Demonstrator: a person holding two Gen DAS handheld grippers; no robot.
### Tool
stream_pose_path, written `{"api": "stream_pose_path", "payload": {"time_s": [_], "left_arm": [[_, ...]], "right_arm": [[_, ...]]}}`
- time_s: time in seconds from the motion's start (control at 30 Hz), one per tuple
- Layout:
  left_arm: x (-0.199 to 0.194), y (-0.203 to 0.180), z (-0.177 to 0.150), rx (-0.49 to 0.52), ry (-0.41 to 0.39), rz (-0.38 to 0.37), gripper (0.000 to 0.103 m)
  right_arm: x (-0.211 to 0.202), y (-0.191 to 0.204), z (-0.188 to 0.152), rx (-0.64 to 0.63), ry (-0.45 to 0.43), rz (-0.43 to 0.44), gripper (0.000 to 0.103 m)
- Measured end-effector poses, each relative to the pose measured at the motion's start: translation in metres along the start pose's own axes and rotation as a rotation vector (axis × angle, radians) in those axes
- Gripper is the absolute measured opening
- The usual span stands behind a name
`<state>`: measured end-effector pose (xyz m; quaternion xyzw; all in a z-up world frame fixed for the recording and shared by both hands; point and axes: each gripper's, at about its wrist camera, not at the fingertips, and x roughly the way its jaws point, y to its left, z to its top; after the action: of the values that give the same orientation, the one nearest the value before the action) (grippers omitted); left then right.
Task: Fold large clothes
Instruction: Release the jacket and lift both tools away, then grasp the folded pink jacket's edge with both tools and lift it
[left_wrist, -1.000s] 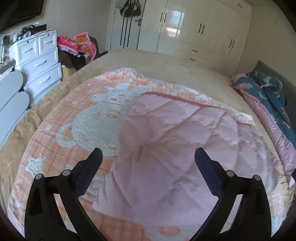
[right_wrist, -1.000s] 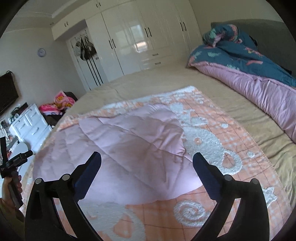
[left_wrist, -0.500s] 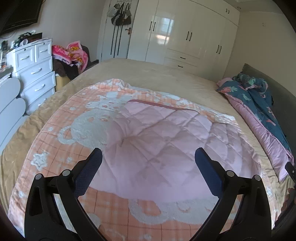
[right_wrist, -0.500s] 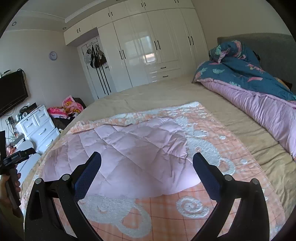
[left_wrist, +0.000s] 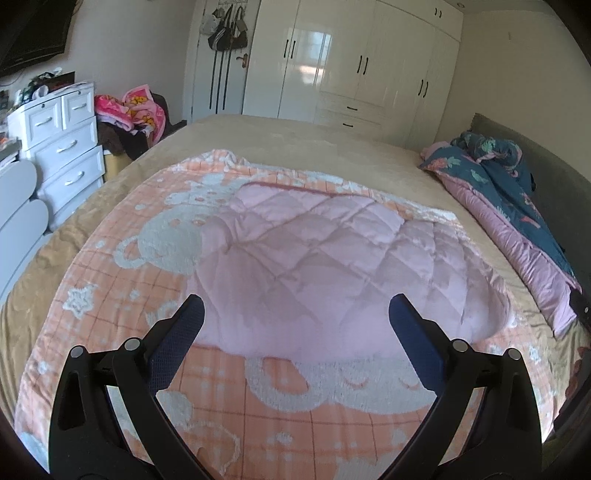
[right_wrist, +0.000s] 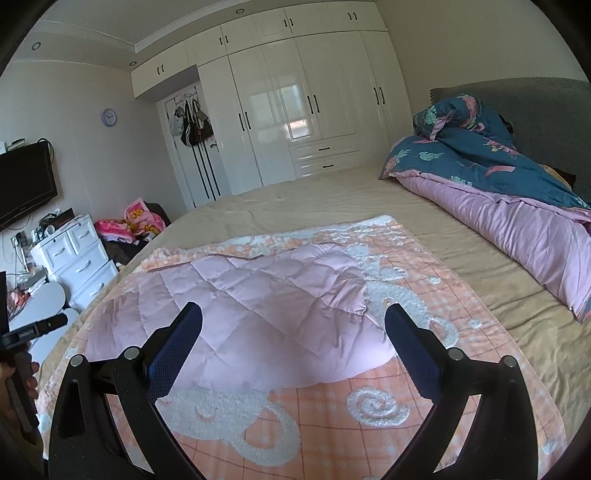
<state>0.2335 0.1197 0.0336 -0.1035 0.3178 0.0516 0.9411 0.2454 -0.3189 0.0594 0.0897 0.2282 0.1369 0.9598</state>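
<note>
- Pink quilted garment lies spread flat on the peach checked blanket, which covers the tan bed; its near edge sits just ahead of my claws.
- My left claw hovers above the garment's near edge, both fingers spread wide apart, holding nothing.
- My right claw hangs over the same garment from the other side, also wide open and empty.
- In the right wrist view my left hand shows at the frame's left edge, wrapped round its handle.
- A rolled duvet, dark blue on top and lilac beneath, lies along the headboard side of the bed, well apart from the garment.
- The white drawer chest stands beside the bed with all drawers closed; small clutter sits on top, too small to name.
- Bright pink clothes are heaped next to the chest.
- The white wardrobe has its doors and drawers closed; bags hang beside it.
</note>
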Motion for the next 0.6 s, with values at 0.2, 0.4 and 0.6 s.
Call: {"api": "stream_pose_path", "payload": {"time_s": [0.2, 0.4, 0.6], "left_arm": [[0.007, 0.005, -0.020, -0.005, 0.054, 0.008, 0.094], [0.022, 0.015, -0.029, -0.035, 0.099, 0.009, 0.094], [0.051, 0.036, -0.038, -0.122, 0.179, 0.001, 0.094]], "right_arm": [[0.004, -0.002, -0.011, 0.035, 0.031, 0.010, 0.099], [0.022, -0.011, -0.024, 0.109, 0.094, -0.024, 0.099], [0.046, -0.026, -0.042, 0.167, 0.174, -0.064, 0.099]]}}
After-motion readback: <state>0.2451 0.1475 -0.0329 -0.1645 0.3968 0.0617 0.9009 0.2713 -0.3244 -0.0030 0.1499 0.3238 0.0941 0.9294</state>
